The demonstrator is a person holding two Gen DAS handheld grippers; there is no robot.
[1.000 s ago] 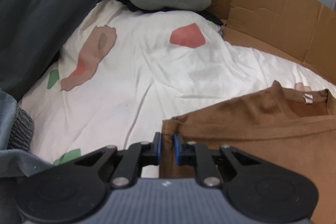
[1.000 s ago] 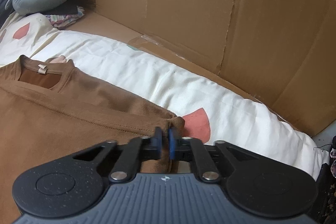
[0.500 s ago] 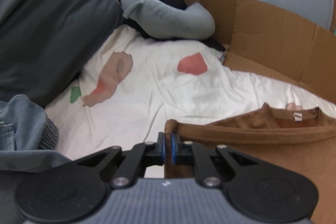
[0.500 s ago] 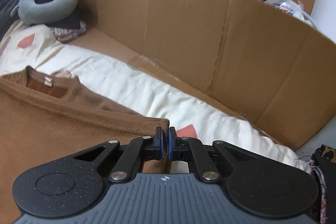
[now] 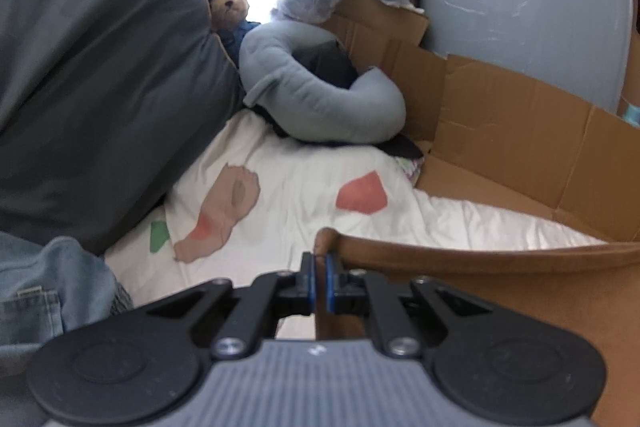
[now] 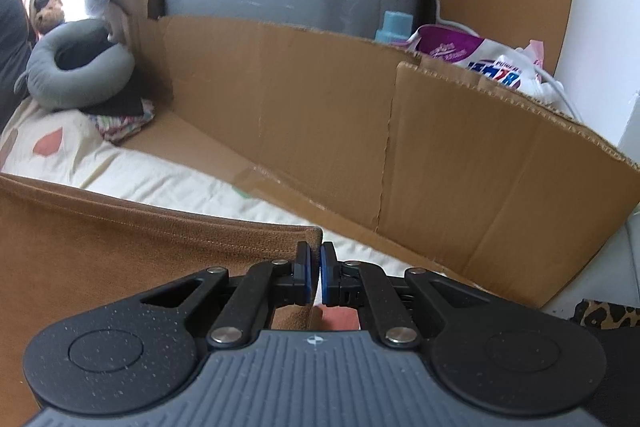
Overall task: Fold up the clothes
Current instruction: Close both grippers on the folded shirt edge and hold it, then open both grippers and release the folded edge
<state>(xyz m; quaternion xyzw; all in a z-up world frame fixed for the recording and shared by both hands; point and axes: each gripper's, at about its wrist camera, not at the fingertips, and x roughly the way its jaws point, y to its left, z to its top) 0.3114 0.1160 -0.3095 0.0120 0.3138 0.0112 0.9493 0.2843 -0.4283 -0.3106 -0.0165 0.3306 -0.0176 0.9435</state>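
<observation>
White bedding (image 5: 304,211) with pink, red and green patches is lying under my work, soft and a bit wrinkled. Brown cardboard (image 6: 320,115) is standing up like a wall along the far side, flat and stiff, with fold lines in it.

I am holding a brown shirt (image 5: 460,291) with both of my tools. My left gripper (image 5: 319,281) is squeezing tight on one corner of it, and the blue pads (image 5: 307,283) are pinching the cloth with almost no gap. My right gripper (image 6: 315,277) is squeezing the other corner the same way. The top edge of the shirt is stretching between my two tools like a straight band, and the rest is hanging down in front of me. The cloth is looking soft and a little fuzzy, with a neat sewn line near the edge.

Far off, a grey curved pillow (image 5: 312,95) is sitting on the bed, round and puffy. A little teddy bear (image 5: 230,7) is peeking out just behind it. A big dark grey cushion (image 5: 92,87) is leaning on my left, and some blue jeans (image 5: 44,291) are bunching up near my left tool.
</observation>
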